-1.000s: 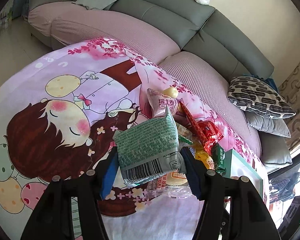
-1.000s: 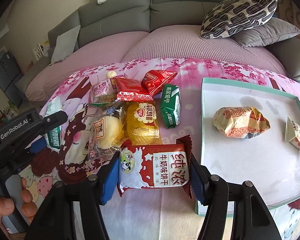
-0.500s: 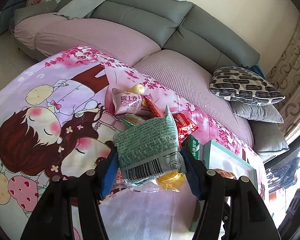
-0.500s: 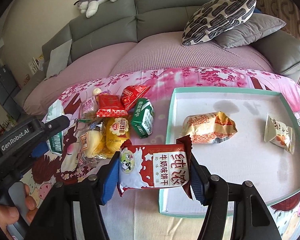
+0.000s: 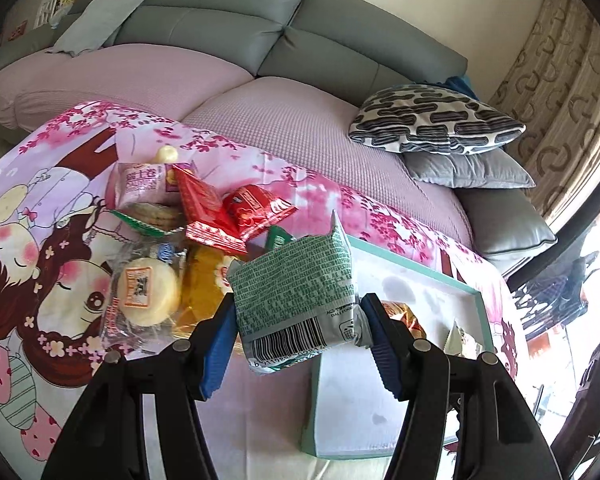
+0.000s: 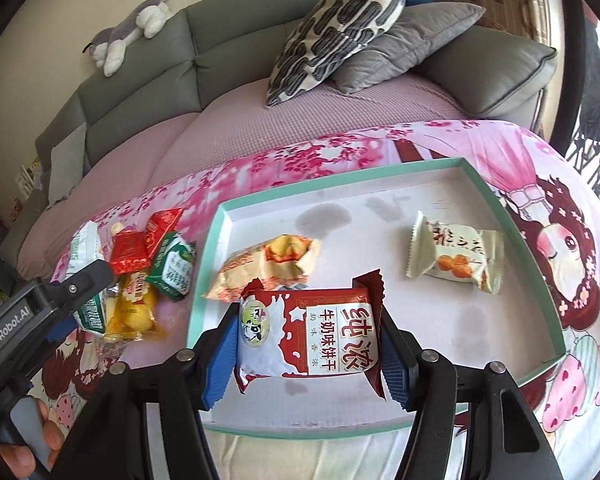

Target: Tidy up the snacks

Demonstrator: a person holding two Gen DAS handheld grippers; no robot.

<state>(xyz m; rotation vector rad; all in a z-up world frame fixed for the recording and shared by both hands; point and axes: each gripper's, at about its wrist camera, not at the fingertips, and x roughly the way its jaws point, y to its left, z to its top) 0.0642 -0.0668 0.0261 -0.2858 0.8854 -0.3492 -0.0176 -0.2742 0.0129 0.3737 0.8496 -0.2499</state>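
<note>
The red and white packet (image 6: 306, 334) between the blue pads carries the large Chinese words 纯浓, and under them the smaller line 牛奶味饼干. To the left of this packet, the black handle of the other gripper (image 6: 8, 330) shows the white name "GenRobot.AI". The green packet (image 5: 300, 292) carries a barcode on its lower edge and the letters "DALI FOOD" near its right corner; its dense white print is too small to read. Behind this green packet, far to the left, the pink packet (image 5: 142, 184) carries 瑞士卷. The writing on the other snacks cannot be read.
</note>
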